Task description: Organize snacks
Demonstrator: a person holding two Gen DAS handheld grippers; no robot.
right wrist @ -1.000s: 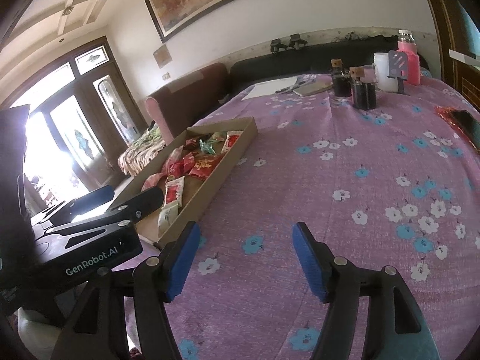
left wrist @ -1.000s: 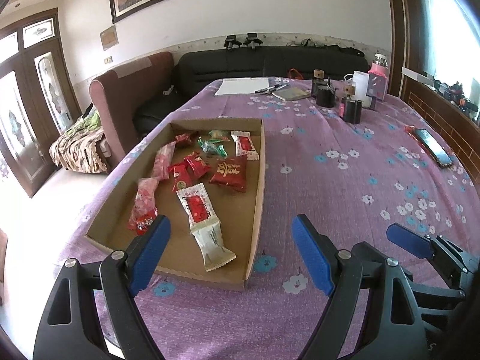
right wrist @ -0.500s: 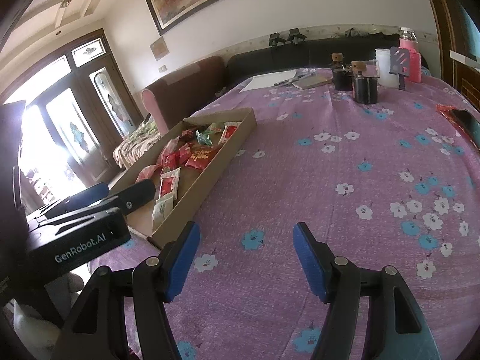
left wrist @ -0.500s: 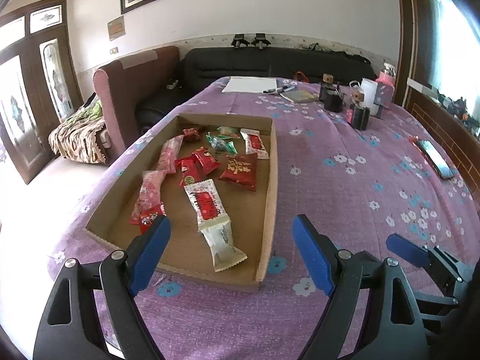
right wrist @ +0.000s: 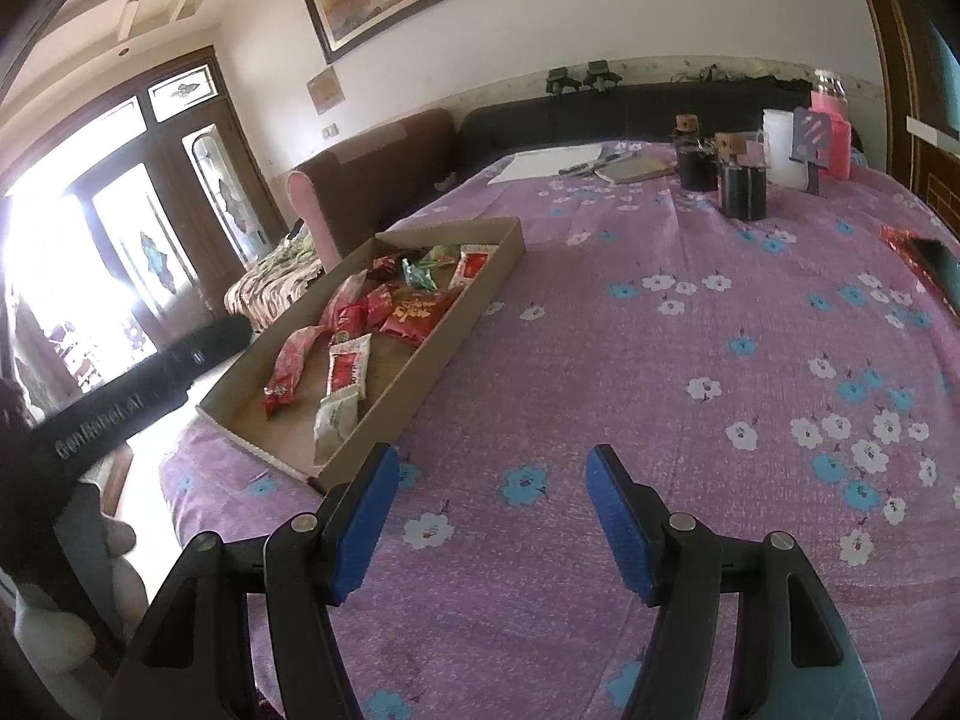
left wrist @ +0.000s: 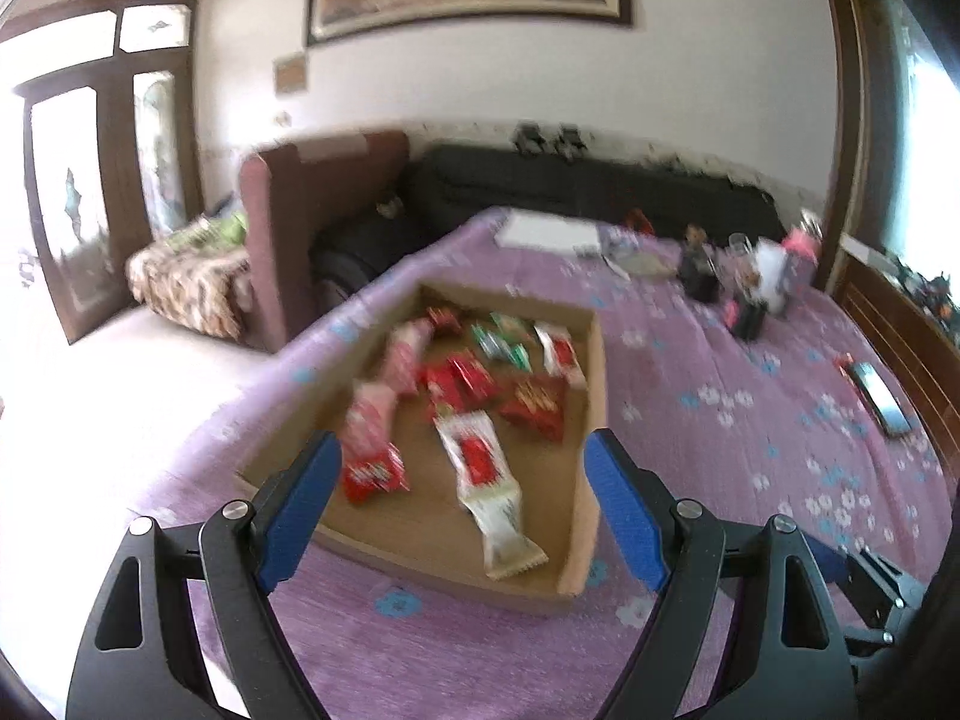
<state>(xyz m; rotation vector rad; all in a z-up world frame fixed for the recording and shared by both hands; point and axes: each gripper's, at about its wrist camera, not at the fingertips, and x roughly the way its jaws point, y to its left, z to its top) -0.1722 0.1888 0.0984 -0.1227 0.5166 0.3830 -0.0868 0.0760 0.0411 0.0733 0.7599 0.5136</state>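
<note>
A shallow cardboard tray (left wrist: pixel 591 360) (right wrist: pixel 480 294) lies on the purple flowered tablecloth and holds several wrapped snacks. Among them are a white-and-red packet (left wrist: pixel 474 456) (right wrist: pixel 348 366), a pale packet (left wrist: pixel 504 528) (right wrist: pixel 336 417), a red pouch (left wrist: pixel 534 402) (right wrist: pixel 417 312), pink wrappers (left wrist: pixel 369 420) and green candies (left wrist: pixel 501 342). My left gripper (left wrist: pixel 462 474) hangs open above the tray's near end, nothing between its blue pads. My right gripper (right wrist: pixel 492 486) is open over bare cloth, right of the tray's near corner. The left gripper's black body (right wrist: pixel 138 384) shows at the right wrist view's left edge.
Dark jars (right wrist: pixel 741 189), a white cup (right wrist: pixel 783 144), a pink bottle (right wrist: pixel 831 120), papers and a notebook (right wrist: pixel 630 168) stand at the table's far end. A phone on a red wrapper (right wrist: pixel 930 261) lies at the right edge. Sofas (left wrist: pixel 324 222) sit beyond the table's left side.
My left gripper has risen and swung left, so the tray now sits between its fingers in view, blurred by motion. The right gripper has stayed put. Both stay open.
</note>
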